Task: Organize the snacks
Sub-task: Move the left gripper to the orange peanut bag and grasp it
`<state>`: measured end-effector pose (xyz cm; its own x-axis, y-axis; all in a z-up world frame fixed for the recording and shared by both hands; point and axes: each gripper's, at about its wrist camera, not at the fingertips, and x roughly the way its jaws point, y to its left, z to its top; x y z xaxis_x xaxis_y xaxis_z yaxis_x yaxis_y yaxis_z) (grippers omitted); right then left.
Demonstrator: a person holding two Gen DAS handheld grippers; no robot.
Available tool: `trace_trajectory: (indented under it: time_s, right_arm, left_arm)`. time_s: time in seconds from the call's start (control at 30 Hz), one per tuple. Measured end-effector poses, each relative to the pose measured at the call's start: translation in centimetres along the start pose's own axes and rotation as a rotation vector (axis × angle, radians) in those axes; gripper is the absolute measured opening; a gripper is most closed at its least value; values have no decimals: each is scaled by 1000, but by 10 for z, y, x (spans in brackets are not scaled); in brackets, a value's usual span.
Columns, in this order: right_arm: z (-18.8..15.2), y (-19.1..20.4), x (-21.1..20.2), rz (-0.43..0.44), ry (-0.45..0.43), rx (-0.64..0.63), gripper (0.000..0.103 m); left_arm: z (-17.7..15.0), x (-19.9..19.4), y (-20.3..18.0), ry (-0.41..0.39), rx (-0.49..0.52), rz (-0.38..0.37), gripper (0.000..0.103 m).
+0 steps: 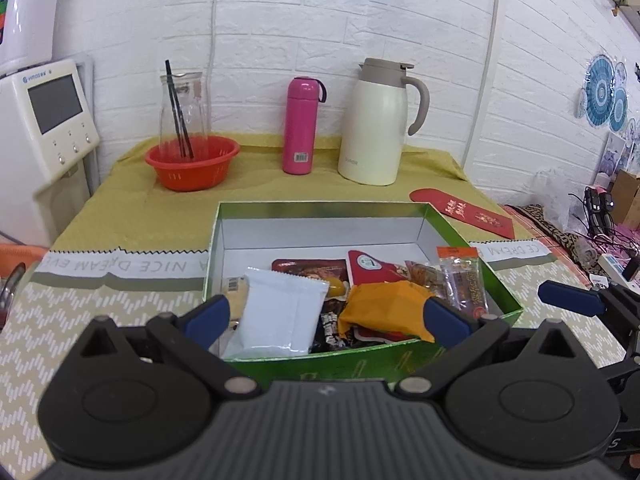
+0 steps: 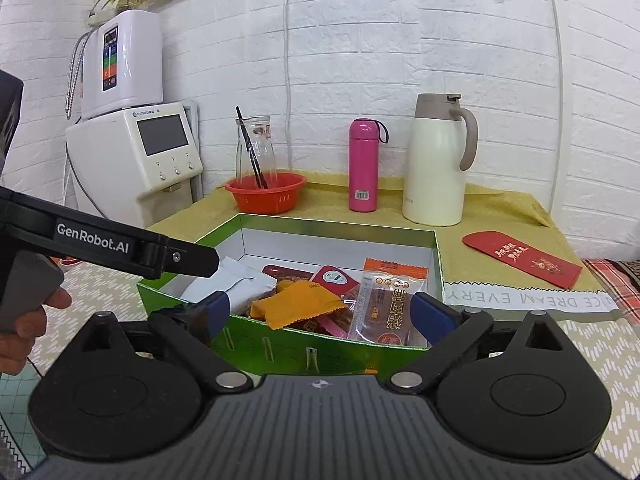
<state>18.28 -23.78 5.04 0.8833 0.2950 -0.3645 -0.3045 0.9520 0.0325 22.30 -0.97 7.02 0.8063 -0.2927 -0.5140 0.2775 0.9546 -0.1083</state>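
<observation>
Snacks lie in the green box (image 1: 224, 224).
Left gripper (image 1: 326, 316) and right gripper (image 2: 320, 310) hover near it, fingers wide, empty; likely finished, unless more packets remain.

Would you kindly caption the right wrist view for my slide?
Open right gripper facing a green box of snack packets, left gripper alongside.

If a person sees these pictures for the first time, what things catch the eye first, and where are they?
The open green cardboard box at the table's centre, holding a white plastic packet and an orange crinkled wrapper. Behind it, against the white brick wall, stand a bright pink bottle and a cream thermos jug.
</observation>
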Motion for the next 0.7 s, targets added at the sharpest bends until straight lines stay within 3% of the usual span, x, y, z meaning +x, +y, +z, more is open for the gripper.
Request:
trace_trajectory:
  time_s: [0.33,0.53,0.7]
  right_arm:
    - [-29,5,-49,56,47,63,103]
    - [-61,11,-58,25,87,-30,103]
    - [-62,10,-48,9,112,-89,103]
  left_arm:
    - [-41,-48,-14,27,64,-26,103]
    - [-78,-58,-13,63,28,-64,103]
    - [-103,-59,-4,105,25,-56,103]
